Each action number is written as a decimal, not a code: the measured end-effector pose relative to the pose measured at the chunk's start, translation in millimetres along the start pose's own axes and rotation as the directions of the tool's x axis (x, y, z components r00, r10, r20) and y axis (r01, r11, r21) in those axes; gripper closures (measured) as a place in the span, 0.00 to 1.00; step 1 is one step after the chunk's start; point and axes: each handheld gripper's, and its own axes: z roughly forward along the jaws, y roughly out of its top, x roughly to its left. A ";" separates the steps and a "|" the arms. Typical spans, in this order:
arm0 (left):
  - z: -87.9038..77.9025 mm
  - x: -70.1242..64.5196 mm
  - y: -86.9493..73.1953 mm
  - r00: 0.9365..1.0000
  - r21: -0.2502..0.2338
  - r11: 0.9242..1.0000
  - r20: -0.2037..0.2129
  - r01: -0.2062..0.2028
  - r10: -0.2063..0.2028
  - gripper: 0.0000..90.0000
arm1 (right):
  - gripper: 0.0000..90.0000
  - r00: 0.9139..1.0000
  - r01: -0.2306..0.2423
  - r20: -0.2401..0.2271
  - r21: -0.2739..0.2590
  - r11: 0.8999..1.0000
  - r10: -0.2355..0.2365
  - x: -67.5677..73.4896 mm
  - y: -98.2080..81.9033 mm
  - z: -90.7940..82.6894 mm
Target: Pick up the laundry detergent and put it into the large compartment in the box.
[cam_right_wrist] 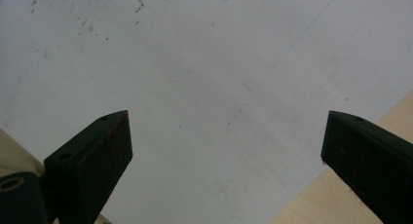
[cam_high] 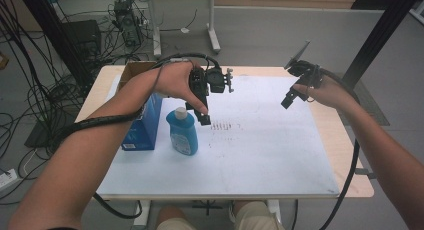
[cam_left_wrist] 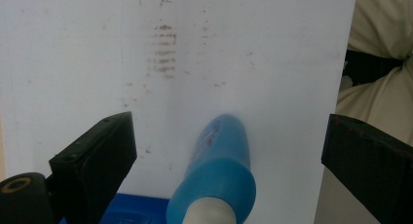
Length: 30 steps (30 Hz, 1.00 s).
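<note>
High view: a blue bottle (cam_high: 182,131) with a white cap stands upright on the white board (cam_high: 260,155), its long axis vertical, just beside a blue box (cam_high: 145,124). The left gripper (cam_high: 204,115) hangs over the bottle's cap; the right gripper (cam_high: 289,99) is held well apart, above the board's right side.

Left gripper view: jaws spread wide, the bottle (cam_left_wrist: 216,177) between them below, cap nearest the camera.

Right gripper view: jaws gape wide over bare board (cam_right_wrist: 209,112).
</note>
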 end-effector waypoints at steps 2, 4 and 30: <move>0.4 0.2 0.2 1.000 0.002 1.000 0.001 0.001 -0.001 0.07 | 0.05 1.000 0.000 -0.002 -0.001 1.000 0.000 -0.1 0.0 0.6; 0.4 0.2 0.4 1.000 0.003 1.000 0.000 -0.001 0.001 0.07 | 0.05 1.000 0.004 0.000 0.002 1.000 -0.004 0.3 0.5 0.6; -10.5 -0.3 -1.8 0.999 0.033 0.998 -0.005 -0.044 0.044 0.07 | 0.05 1.000 -0.017 0.001 -0.002 1.000 0.017 1.4 -4.8 0.4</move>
